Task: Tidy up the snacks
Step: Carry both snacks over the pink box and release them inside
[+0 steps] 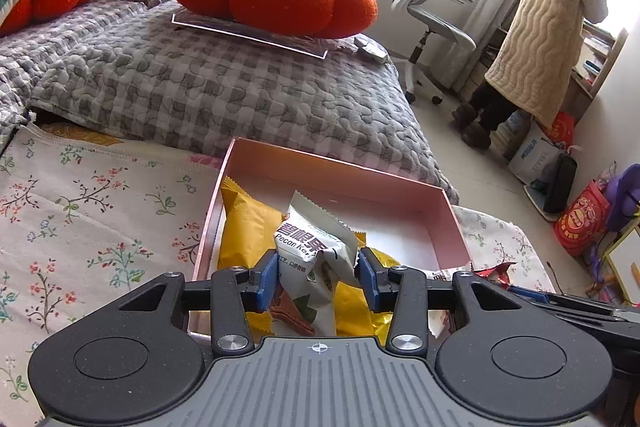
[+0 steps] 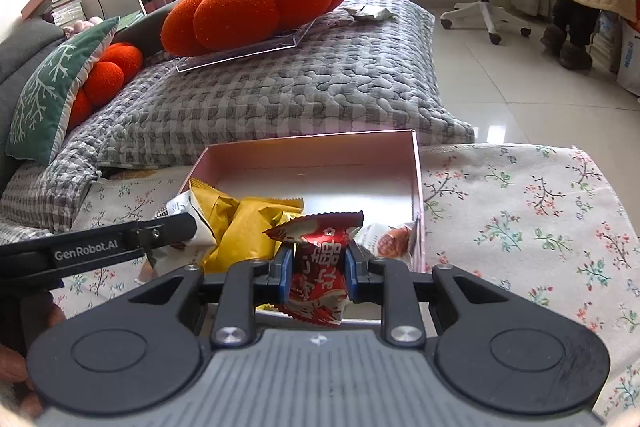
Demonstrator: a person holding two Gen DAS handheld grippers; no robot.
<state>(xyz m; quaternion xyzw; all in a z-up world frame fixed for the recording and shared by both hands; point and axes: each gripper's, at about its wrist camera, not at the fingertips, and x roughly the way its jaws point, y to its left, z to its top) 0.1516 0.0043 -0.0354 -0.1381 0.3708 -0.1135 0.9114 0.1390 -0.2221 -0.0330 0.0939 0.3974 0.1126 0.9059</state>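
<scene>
Two packets were clamped, one in each of your grippers, both over the pink box (image 2: 416, 183) on the floral cloth (image 2: 520, 211). Your left gripper (image 1: 319, 277) pinched a white pack (image 1: 316, 251) reading "Pecan Ker…"; your right gripper (image 2: 316, 269) squeezed a red pack (image 2: 318, 267) with white Chinese characters. Yellow packs (image 1: 244, 227) lay inside the box. The left tool's arm read "GenRobot.AI".

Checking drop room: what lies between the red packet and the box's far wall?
Right wrist view: only bare box floor between the red packet and the pink box far wall.
</scene>
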